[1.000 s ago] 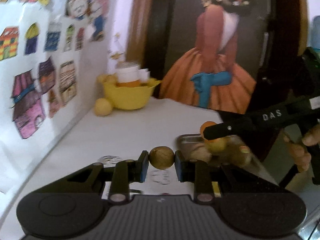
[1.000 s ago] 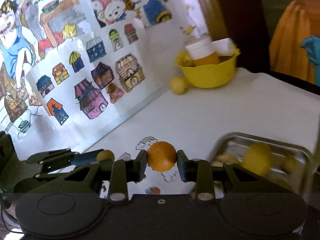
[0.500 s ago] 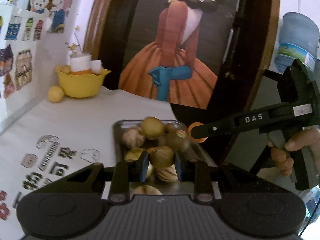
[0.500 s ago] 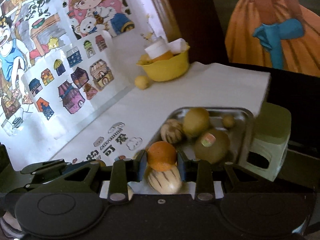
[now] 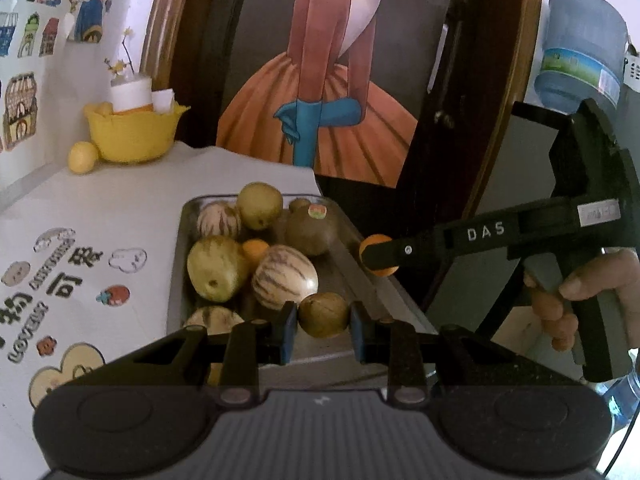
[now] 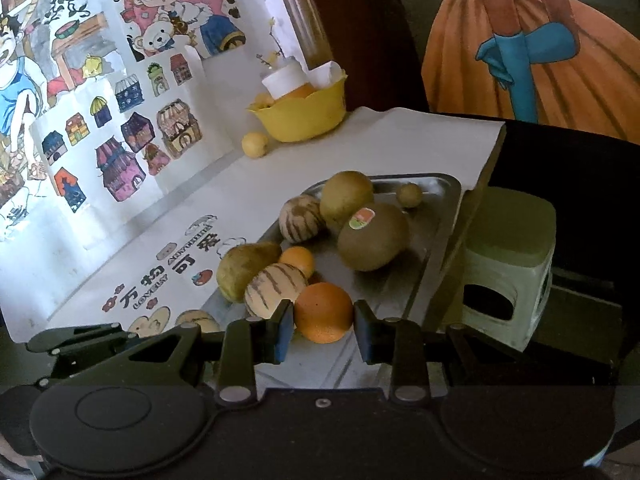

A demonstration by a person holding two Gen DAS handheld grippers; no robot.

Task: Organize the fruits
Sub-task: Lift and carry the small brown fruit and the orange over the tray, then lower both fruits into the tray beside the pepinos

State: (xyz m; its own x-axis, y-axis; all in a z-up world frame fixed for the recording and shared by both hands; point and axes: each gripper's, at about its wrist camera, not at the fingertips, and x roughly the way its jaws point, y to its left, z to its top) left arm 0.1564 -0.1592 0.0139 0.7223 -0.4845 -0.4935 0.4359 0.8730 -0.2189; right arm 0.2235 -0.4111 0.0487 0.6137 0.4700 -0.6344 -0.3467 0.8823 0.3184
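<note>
White letters "DAS" stand on the black arm of the right gripper (image 5: 380,256), seen from the left wrist. A pale label further back on the same gripper is too blurred to read. The printed table cloth (image 6: 280,184) carries "LOVELY" in black capitals beside large Chinese characters, among them 可 and 物. The sticker on the kiwi (image 6: 372,236) and the label on the water bottle (image 5: 580,60) bear print too small to make out.

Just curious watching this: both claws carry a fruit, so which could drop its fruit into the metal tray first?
Probably the left claw: its brown fruit is over the tray; the right claw's orange appears beyond the rim.
</note>
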